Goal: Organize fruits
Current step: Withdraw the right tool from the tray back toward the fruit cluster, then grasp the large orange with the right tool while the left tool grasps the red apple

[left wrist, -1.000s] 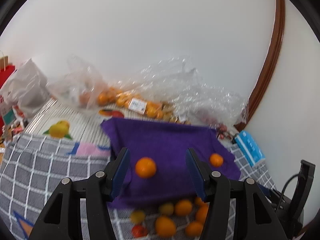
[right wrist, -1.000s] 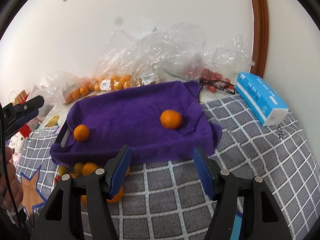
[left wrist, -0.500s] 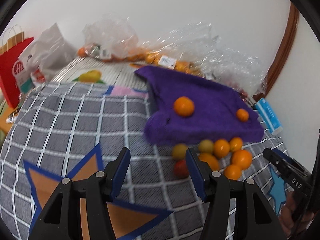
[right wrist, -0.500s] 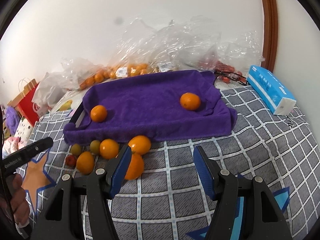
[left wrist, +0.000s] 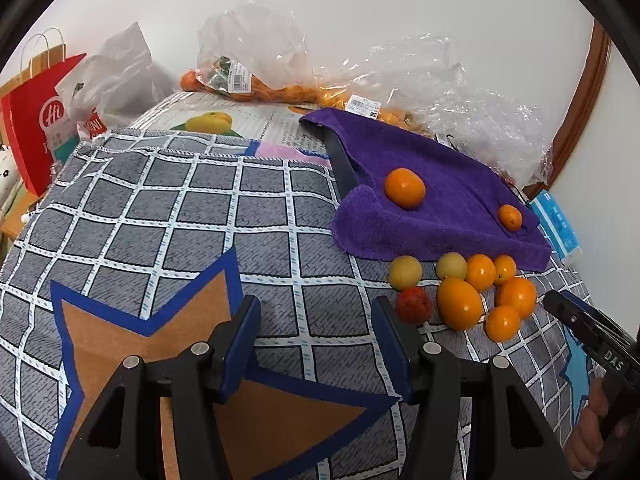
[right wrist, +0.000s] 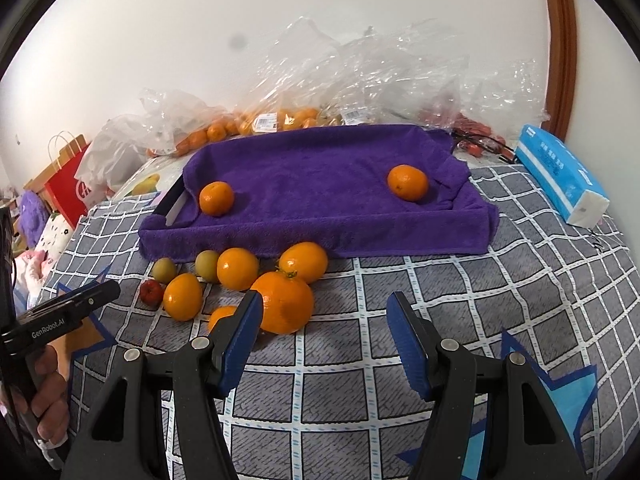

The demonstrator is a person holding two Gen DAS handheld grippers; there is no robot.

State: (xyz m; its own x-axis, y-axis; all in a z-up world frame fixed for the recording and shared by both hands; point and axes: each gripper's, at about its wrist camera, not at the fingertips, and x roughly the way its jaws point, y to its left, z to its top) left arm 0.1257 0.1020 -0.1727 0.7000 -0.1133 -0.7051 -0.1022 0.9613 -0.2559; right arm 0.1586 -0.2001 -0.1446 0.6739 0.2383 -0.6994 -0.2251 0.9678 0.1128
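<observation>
1. Fruit lies in a loose cluster (right wrist: 240,284) on the grey checked cloth (right wrist: 520,280), touching the front edge of the purple-towel-lined tray (right wrist: 320,236); two oranges already sit inside, one at the left end (right wrist: 216,198), one at the right (right wrist: 407,182).
2. Both grippers are spread with nothing between the pads: the right gripper (right wrist: 325,338) hovers just right of the biggest orange (right wrist: 286,300), the left gripper (left wrist: 316,344) just left of the small red fruit (left wrist: 413,305).
3. My read of the step: pick one piece from the cluster and carry it into the tray.
4. For the right, the big orange looks the natural choice; shift left until it is centred between the pads, since the left pad now overlaps it.
5. Close gently across the widest part; round fruit will likely squirt out of an off-centre pinch.
6. Approach from above so neighbours touching it are not nudged and sent rolling.
7. Keep the two grippers apart; they work the same small pile from opposite sides.
</observation>
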